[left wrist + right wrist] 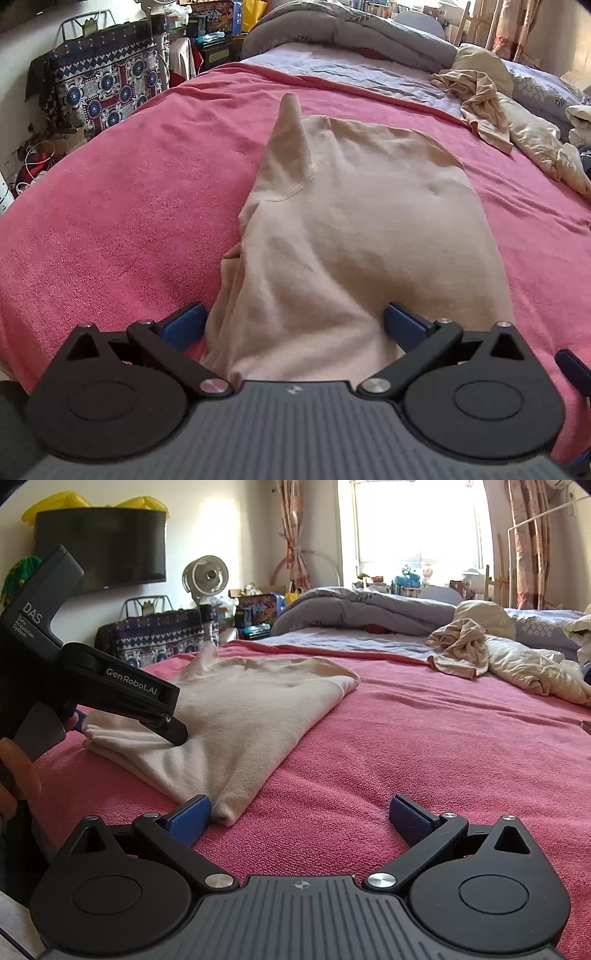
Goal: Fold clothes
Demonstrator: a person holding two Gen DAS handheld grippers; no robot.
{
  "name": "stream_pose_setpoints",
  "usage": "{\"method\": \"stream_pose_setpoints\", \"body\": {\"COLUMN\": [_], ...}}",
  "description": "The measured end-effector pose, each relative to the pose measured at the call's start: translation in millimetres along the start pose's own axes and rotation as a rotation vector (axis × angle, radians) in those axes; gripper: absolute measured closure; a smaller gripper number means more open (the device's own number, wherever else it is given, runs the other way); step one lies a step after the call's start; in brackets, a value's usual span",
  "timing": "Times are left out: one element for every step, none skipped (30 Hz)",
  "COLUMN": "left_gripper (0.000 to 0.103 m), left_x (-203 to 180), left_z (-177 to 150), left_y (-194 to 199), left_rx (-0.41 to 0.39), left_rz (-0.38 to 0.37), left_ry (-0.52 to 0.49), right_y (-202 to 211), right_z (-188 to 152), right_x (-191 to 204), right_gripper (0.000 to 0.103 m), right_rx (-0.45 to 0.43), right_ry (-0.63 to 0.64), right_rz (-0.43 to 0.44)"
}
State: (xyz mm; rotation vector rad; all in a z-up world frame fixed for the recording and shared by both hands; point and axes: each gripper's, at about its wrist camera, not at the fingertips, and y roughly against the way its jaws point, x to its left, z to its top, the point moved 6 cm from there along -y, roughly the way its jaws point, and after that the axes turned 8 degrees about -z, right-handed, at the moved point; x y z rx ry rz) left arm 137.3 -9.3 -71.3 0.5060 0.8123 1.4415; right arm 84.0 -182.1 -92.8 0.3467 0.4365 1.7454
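A beige garment [354, 221] lies partly folded on the pink blanket [110, 221]; one corner stands up in a point at its far left. My left gripper [293, 325] is open, its blue pads on either side of the garment's near edge, with cloth between them. In the right wrist view the garment [243, 716] lies left of centre and the left gripper [129, 716] reaches onto its near left part. My right gripper [301, 814] is open over the blanket [424, 757]; its left pad [190, 812] touches the garment's near corner.
A crumpled pile of beige clothes [491, 110] lies at the bed's far right, also in the right wrist view [480, 653]. A grey duvet [369, 605] is bunched at the far end. A patterned cloth-covered stand [99, 85], a fan [208, 578] and clutter stand left of the bed.
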Motion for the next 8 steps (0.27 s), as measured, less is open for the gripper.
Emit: {"method": "stream_pose_setpoints", "body": {"left_gripper": [0.0,0.0,0.0,0.0,0.0,0.0,0.0,0.0], "left_x": [-0.2,-0.2,-0.2,0.3,0.8,1.3,1.4,1.5], "left_z": [-0.4,-0.7,-1.0,-0.9,-0.8,-0.3,0.1,0.2], "left_y": [0.3,0.3,0.3,0.6,0.8,1.0,0.9,0.6], "left_rx": [-0.007,-0.012,-0.016,-0.018,-0.019,-0.018,-0.016,-0.014], "left_rz": [0.001,0.0,-0.001,-0.005,-0.009,-0.013,-0.016,-0.016], "left_ry": [-0.002,-0.005,-0.008,-0.006,-0.004,-0.002,-0.002,-0.003], "right_y": [0.1,0.1,0.0,0.2,0.1,0.0,-0.1,-0.2], "right_z": [0.0,-0.1,-0.1,-0.2,-0.2,-0.3,-0.3,-0.3], "right_x": [0.4,0.8,1.0,1.5,1.6,1.8,2.1,2.3], "right_gripper": [0.0,0.0,0.0,0.0,0.0,0.0,0.0,0.0], "right_rx": [-0.001,-0.003,-0.004,-0.006,-0.007,-0.008,-0.009,-0.01], "right_ry": [0.0,0.0,0.0,0.0,0.0,-0.001,-0.001,-0.001], "right_rz": [-0.001,-0.001,-0.002,-0.002,-0.003,-0.003,-0.004,-0.004]}}
